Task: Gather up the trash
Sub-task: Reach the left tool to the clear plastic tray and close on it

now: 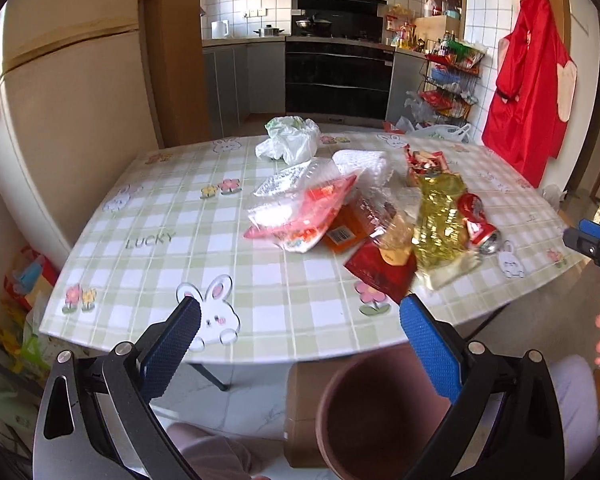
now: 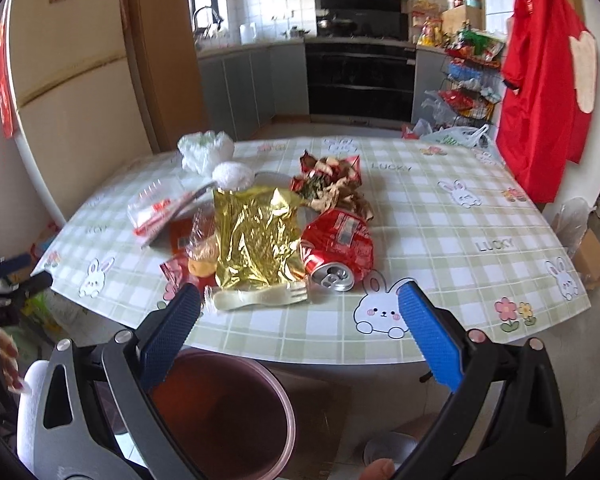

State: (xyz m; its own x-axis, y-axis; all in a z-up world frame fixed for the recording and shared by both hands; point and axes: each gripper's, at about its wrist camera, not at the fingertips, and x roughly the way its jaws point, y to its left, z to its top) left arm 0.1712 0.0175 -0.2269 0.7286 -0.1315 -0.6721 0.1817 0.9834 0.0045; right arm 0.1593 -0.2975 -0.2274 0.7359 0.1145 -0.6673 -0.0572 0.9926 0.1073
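Wrapper (image 2: pixel 256 240) left of can (image 2: pixel 338 246) on table (image 2: pixel 440 220); bin (image 2: pixel 224 412) below.

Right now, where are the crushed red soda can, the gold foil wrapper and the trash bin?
crushed red soda can (image 2: pixel 338 250): right wrist view, on its dented side.
gold foil wrapper (image 2: pixel 256 236): right wrist view, on its crinkled middle.
trash bin (image 2: pixel 290 420): right wrist view, on its rim.

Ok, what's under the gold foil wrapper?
A pale plastic fork pokes out beneath the gold foil wrapper's near edge; the crushed red can lies alongside. Anything else beneath is covered.
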